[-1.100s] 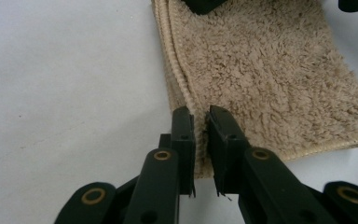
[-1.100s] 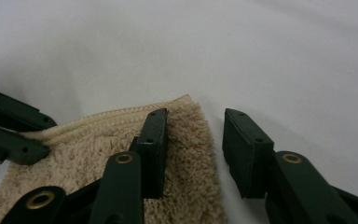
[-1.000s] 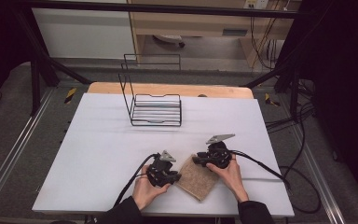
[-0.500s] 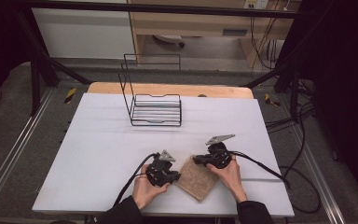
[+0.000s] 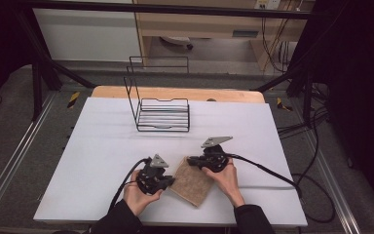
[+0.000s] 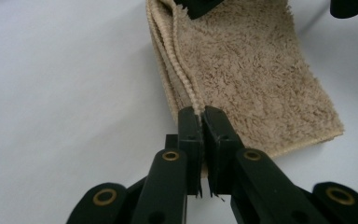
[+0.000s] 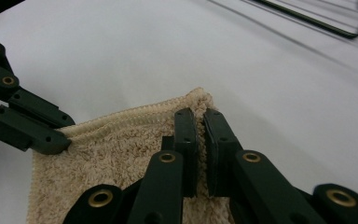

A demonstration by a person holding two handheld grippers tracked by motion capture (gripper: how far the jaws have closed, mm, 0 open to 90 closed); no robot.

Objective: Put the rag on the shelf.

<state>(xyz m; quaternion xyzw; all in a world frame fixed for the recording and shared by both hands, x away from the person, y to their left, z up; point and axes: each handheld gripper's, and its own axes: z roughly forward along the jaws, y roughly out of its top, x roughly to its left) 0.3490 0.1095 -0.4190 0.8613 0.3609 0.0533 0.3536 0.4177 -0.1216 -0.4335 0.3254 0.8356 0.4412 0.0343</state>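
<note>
Folded beige towel [image 5: 192, 184] lies flat on the white desk [image 5: 102, 161], near edge, between the person's two hands; wire rack [image 5: 161, 113] stands well apart at the far side. Left gripper [image 6: 200, 119]: jaws pressed together, pinching the top ribbed hem at the towel's left edge, layers stacked beneath it. Right gripper [image 7: 199, 122]: jaws nearly closed on the far corner of the towel, pile bunched between them; a thin gap shows, but cloth appears gripped. In the high view the left gripper [image 5: 157, 176] sits at the towel's left side, the right gripper [image 5: 208, 160] at its upper corner. Judged step: both corners secured, ready to lift and fold, or to carry. Next move calls for raising both grippers together, keeping even tension so the pinched layer does not slip or drag lower layers askew.
</note>
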